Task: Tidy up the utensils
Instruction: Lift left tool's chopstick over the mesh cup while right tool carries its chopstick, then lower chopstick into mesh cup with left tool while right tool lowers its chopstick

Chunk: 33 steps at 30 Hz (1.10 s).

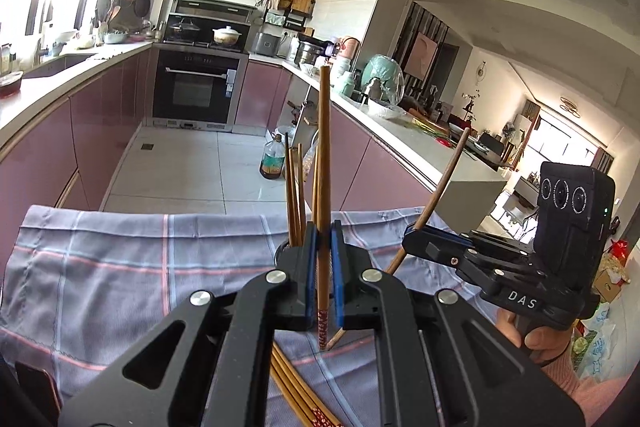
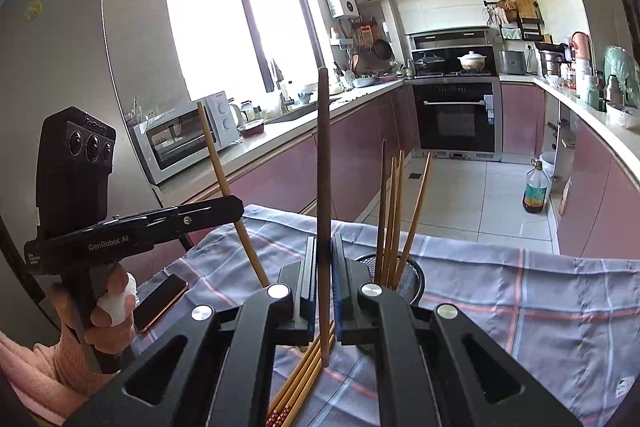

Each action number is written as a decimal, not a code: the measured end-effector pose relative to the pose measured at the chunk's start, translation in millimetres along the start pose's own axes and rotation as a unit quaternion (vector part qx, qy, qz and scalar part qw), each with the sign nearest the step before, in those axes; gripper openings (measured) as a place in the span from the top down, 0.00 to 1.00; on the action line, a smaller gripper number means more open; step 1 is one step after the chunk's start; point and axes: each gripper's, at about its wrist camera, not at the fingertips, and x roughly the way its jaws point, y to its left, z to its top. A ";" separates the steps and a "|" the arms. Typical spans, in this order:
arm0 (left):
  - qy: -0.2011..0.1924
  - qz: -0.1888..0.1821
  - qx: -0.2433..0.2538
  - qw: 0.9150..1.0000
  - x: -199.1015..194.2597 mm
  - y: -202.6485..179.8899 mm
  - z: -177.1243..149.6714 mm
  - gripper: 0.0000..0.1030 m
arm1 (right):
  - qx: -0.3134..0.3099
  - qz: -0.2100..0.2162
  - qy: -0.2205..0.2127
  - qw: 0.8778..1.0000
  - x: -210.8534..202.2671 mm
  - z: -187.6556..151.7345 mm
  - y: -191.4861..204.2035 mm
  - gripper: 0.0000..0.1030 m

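My left tongs (image 1: 324,239) pinch one light brown wooden chopstick (image 1: 324,163) upright; my right tongs (image 2: 323,251) clamp a darker brown chopstick (image 2: 323,163). Both hang above the grey-blue checked cloth (image 2: 520,291) on the table. On it, the black mesh holder (image 2: 412,273) holds several chopsticks, with loose bamboo chopsticks (image 2: 304,379) just beside it. Beyond the cloth lie pink kitchen cabinets (image 2: 360,155) and a black oven (image 2: 456,119).

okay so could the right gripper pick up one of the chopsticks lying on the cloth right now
Probably not yet. The right gripper is already shut on a dark chopstick, held upright. The loose chopsticks lie unblocked just below it on the checked cloth, so it must drop its load first.
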 end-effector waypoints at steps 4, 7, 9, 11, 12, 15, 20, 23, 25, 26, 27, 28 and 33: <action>-0.006 0.000 0.008 1.000 3.1 -7.9 7.9 0.93 | -0.004 -0.001 -0.007 1.000 -1.4 5.1 1.8 0.95; -0.009 0.002 0.016 1.000 4.0 -13.0 11.1 0.93 | -0.004 -0.001 -0.011 1.000 -2.8 8.2 3.4 0.95; -0.011 0.002 0.020 1.000 4.0 -16.9 13.5 0.93 | -0.007 -0.002 -0.012 1.000 -2.5 9.7 4.5 0.95; -0.012 0.003 0.023 1.000 4.4 -17.8 14.1 0.93 | -0.008 -0.003 -0.014 1.000 -2.7 11.3 5.1 0.95; -0.013 0.003 0.023 1.000 4.5 -17.8 13.8 0.93 | -0.009 -0.004 -0.015 1.000 -2.4 10.9 5.0 0.95; -0.014 0.003 0.024 1.000 4.4 -17.9 14.1 0.93 | -0.009 -0.006 -0.017 1.000 -3.9 10.8 5.3 0.95; -0.017 0.004 0.026 0.999 7.3 -16.6 16.7 0.93 | -0.009 -0.009 -0.021 1.000 -4.9 10.7 5.3 0.95; -0.019 0.006 0.027 0.999 7.4 -13.2 13.5 0.93 | -0.009 -0.011 -0.027 1.000 -5.6 12.1 4.7 0.95; -0.020 0.006 0.027 0.999 8.4 -12.7 13.1 0.93 | -0.009 -0.012 -0.029 0.999 -6.3 13.0 3.5 0.95; -0.020 0.007 0.027 0.999 9.6 -13.3 14.7 0.93 | -0.008 -0.014 -0.031 0.999 -6.9 13.2 3.1 0.95; -0.020 0.008 0.027 0.999 10.1 -13.0 14.5 0.93 | -0.007 -0.014 -0.032 0.999 -7.4 13.4 2.8 0.95; -0.020 0.009 0.027 0.999 10.4 -12.3 14.9 0.93 | -0.007 -0.015 -0.033 0.999 -8.0 13.6 2.5 0.95; -0.022 0.014 0.028 0.999 13.1 -12.7 15.3 0.93 | -0.007 -0.021 -0.042 0.999 -9.9 18.7 0.0 0.95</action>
